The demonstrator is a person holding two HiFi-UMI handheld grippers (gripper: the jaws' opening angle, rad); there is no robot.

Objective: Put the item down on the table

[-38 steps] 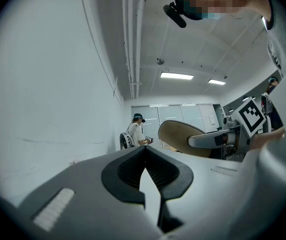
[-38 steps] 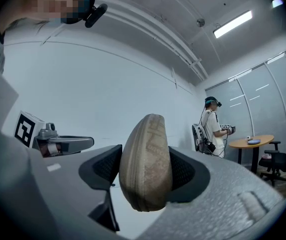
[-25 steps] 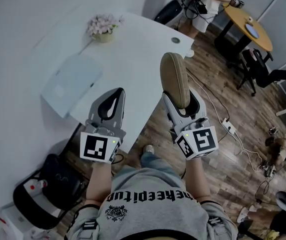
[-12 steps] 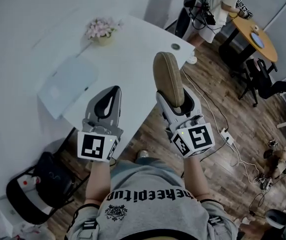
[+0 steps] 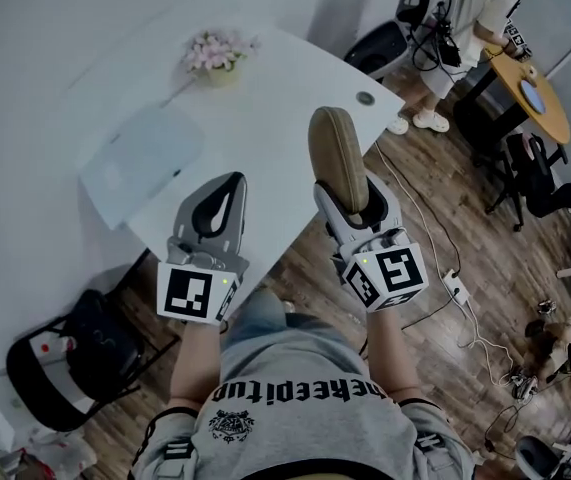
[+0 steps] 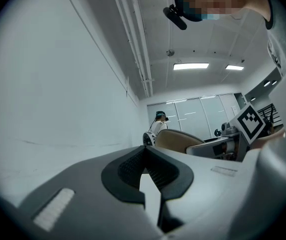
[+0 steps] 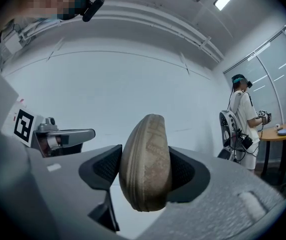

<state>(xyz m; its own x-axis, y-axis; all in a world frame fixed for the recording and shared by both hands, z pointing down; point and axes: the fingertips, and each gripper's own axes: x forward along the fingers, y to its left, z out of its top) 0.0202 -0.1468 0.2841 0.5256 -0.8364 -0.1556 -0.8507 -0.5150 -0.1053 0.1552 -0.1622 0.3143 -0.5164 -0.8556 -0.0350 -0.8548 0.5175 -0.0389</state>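
Item grip unchanged from a second ago, but the right gripper [image 5: 358, 200] now carries the tan oval item [image 5: 337, 153] further over the edge of the white table [image 5: 285, 118], in the air, near the round grommet [image 5: 366, 98]. Its jaws pinch the item's flanks. The item's long axis runs along the jaws, free end pointing away from the person. The left gripper [image 5: 227, 190] is pressed together, empty.

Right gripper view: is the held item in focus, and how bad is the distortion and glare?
Right gripper view: the brown oval item is sharp, its surface pattern readable; fisheye bends the ceiling pipes, corners go black. Head view: dim, even light, no glare on the white table.
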